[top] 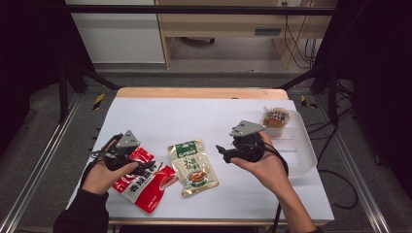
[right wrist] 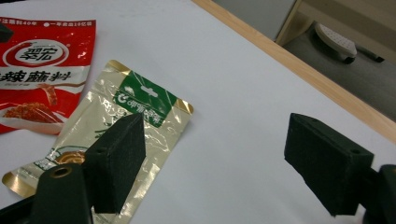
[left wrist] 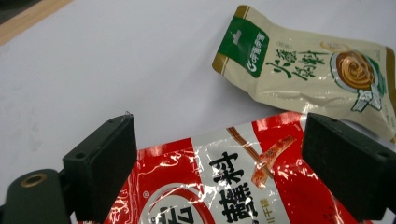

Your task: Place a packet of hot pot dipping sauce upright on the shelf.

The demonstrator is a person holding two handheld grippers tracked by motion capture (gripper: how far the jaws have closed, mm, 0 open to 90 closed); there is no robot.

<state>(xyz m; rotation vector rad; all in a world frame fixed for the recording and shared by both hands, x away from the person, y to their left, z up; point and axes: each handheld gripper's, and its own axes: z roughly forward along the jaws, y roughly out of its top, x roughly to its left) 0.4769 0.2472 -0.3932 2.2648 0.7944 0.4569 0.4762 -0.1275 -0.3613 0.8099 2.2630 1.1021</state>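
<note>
A red sauce pouch (top: 145,187) lies flat at the front left of the white table cover. My left gripper (top: 138,165) hovers over its upper edge, open. In the left gripper view the jaws (left wrist: 217,163) stand wide apart with the red pouch (left wrist: 243,186) below them. A beige pouch with a green top (top: 193,167) lies just right of the red one. My right gripper (top: 221,151) is beside its upper right corner, pointing left, open. The right gripper view has the gripper (right wrist: 219,158) over bare cover, with the beige pouch (right wrist: 93,121) by the left jaw and the red pouch (right wrist: 42,74) beyond.
A clear plastic bin (top: 301,145) sits at the table's right side, with a small wrapped snack (top: 276,118) at its far end. The wooden table edge (top: 194,92) runs along the back. Black frame bars stand on both sides.
</note>
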